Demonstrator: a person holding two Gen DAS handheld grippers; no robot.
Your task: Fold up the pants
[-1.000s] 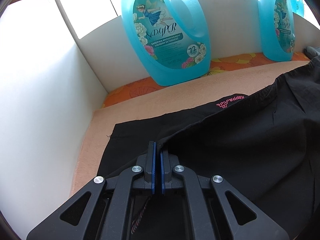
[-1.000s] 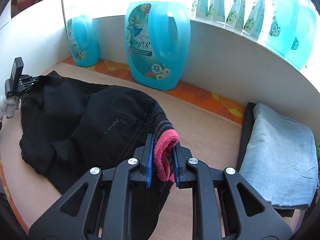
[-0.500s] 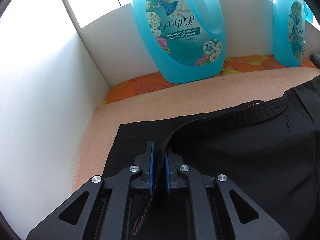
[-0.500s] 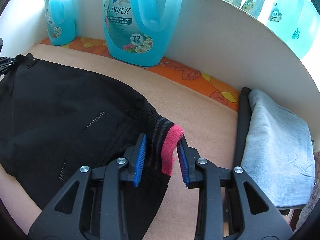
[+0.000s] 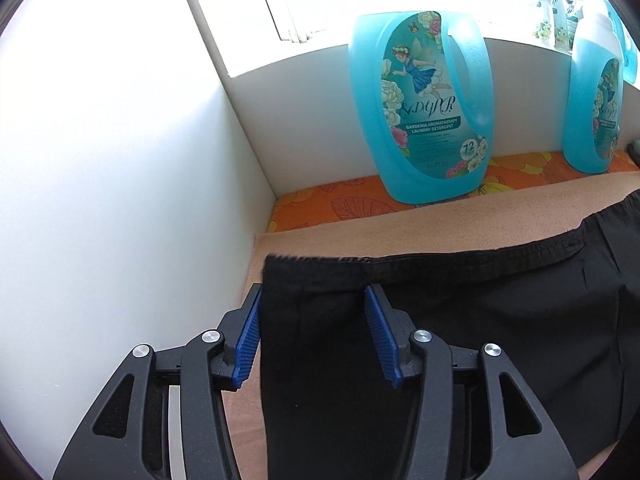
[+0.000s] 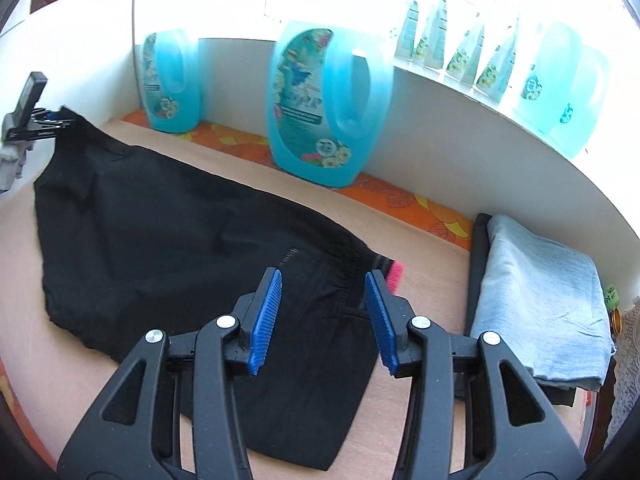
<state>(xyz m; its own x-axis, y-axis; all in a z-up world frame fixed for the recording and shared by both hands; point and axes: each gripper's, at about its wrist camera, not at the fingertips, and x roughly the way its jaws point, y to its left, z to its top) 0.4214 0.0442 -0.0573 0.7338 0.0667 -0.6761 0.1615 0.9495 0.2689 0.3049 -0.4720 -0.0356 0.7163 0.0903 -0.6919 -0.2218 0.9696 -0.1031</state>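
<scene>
Clearly the step in hand was letting go after a fold, and to my eye the way to do it well was to lift both tools straight off, so that no pad dragged the cloth and pulled the fold apart. After that the layers wanted checking from above: edges lined up, no ridge along the crease, the waistband lying flat rather than curled.

Largest first: the counter [image 6: 424, 248], under a peach cloth with an orange floral strip along the back, carried everything. On it the black pants [image 6: 168, 248] lay spread flat across the middle, one straight edge near the white side wall, the pink-trimmed waistband [image 6: 394, 276] at the other end, toward a folded grey stack [image 6: 548, 300] that sat just beside them but apart. Blue detergent jugs [image 5: 420, 112] stood along the back wall, well clear of the pants.

Next, the tools. The left tool [image 5: 312, 332] had its jaws opening, wide apart, with a strip of the pants seen between them; the pads [image 5: 248, 340] pressed on nothing that I could see, so it held nothing. The right tool [image 6: 322, 316] was opening too, its jaws apart above the waistband end, the cloth lying below and between them, ungripped.
</scene>
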